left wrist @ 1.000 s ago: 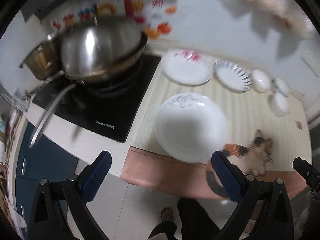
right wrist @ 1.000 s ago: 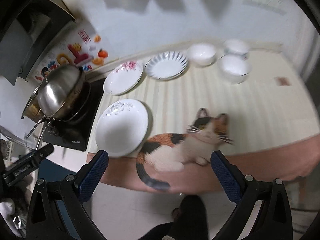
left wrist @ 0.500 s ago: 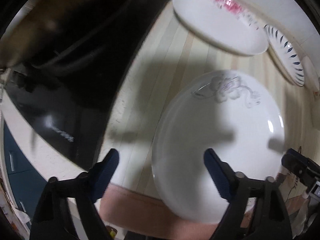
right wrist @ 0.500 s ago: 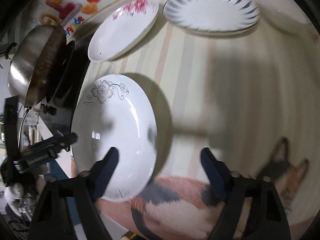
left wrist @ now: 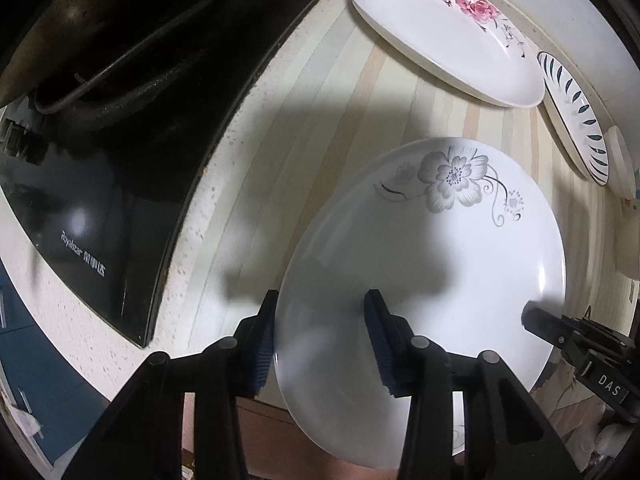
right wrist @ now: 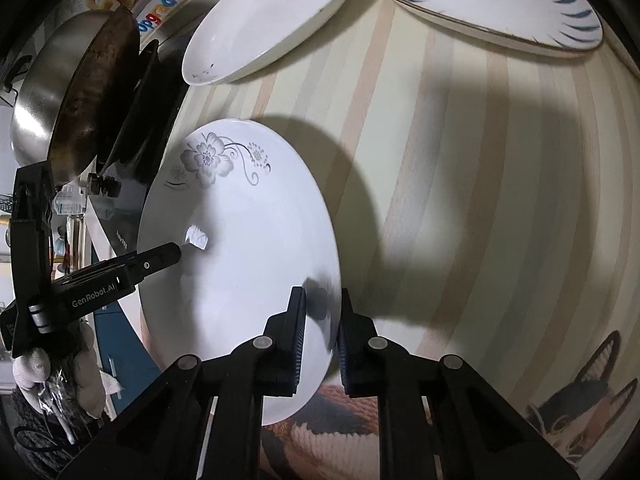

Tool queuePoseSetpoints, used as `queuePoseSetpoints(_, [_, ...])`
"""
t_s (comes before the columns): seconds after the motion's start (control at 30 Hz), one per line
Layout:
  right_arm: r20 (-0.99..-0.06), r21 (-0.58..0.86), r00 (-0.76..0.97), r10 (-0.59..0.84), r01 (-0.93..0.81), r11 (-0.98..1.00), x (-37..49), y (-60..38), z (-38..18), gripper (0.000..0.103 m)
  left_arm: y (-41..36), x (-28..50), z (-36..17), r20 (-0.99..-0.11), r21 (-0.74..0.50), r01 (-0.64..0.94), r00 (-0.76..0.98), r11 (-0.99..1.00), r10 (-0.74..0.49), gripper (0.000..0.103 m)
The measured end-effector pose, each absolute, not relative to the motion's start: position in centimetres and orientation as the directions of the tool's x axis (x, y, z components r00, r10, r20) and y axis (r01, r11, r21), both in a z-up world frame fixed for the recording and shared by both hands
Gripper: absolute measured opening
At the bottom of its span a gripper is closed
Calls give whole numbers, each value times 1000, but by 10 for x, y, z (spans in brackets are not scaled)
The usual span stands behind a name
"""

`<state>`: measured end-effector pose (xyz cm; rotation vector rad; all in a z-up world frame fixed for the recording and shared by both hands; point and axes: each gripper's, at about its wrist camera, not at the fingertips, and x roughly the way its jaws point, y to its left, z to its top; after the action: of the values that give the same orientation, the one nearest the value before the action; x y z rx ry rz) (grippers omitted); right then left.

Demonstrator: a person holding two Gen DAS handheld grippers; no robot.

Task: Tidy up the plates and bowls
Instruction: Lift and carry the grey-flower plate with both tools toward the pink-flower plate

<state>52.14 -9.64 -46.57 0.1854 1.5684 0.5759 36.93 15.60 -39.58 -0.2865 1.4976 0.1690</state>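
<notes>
Fingers of the right gripper (right wrist: 320, 336) are nearly closed on the grey-flower plate (right wrist: 240, 248) rim at lower centre; the left gripper (left wrist: 320, 336) straddles the opposite rim, half open, contact unclear. If lifted unevenly, the plate could be slipped from such shallow rim grips and chipped on the striped counter (right wrist: 460, 200).

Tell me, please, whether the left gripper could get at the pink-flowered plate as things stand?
Probably not directly: the left gripper straddles the rim of the grey-flowered plate, which lies between it and the pink-flowered plate. The counter between looks free.
</notes>
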Motion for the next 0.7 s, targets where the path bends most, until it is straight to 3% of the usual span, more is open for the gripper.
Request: queuePoseSetpoints(0.7, [-886,457,56,460,-59,888,478,-276,-417,16,0,376,-360,-988,-111,39,104,993,-115,40])
